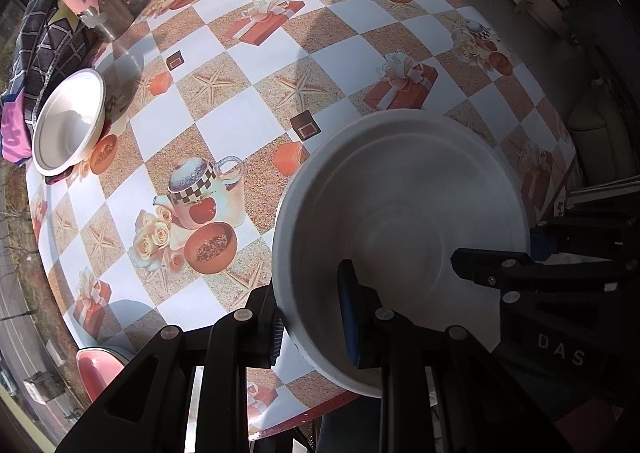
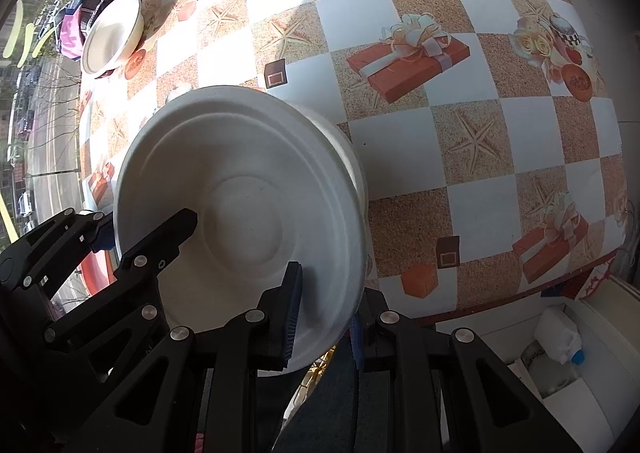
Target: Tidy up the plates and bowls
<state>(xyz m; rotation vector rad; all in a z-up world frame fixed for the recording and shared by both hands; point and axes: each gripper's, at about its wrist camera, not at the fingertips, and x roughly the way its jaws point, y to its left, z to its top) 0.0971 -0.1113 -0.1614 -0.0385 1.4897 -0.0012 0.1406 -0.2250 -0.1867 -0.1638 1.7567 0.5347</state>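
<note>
At table edge [image 2: 520, 293], both grippers [image 1: 316, 317] [image 2: 324, 317] pinching white bowl [image 1: 400, 213] rim

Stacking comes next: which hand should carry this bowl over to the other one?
Probably left. Both jaws clamp the rim of the bowl, but the left sits on the side nearer the far bowl.
</note>
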